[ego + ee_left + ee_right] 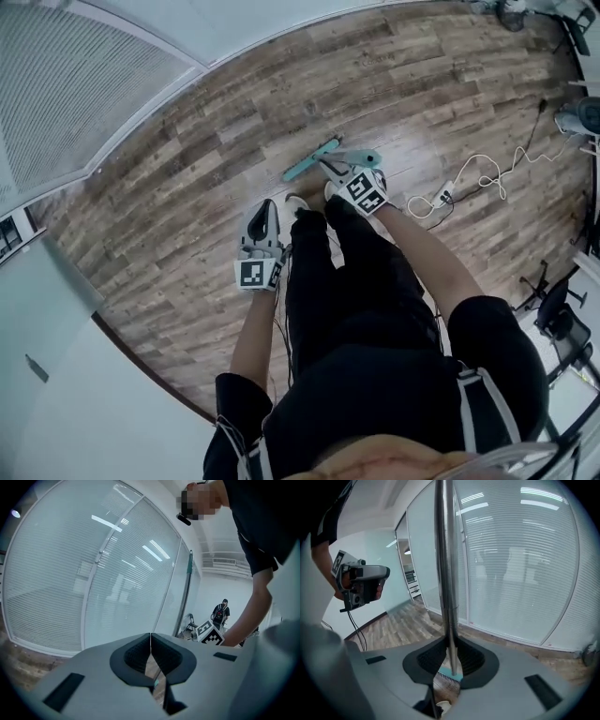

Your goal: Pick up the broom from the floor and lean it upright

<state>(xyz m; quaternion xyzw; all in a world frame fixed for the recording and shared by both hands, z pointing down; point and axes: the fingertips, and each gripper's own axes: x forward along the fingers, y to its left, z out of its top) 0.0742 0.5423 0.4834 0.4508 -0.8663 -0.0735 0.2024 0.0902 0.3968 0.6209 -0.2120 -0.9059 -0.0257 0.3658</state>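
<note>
While my right gripper (451, 662) pinches the broom's metal handle (446, 550), which rises straight up before the glass wall (520, 573), its teal head (310, 160) sits low over the wooden floor (169, 206) by my feet. My left gripper (150, 656) hangs empty, jaws pressed together.

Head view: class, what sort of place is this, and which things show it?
Probably an office: blind-covered glass partition walls, a wood-plank floor, and a wheeled chair at the right edge.
</note>
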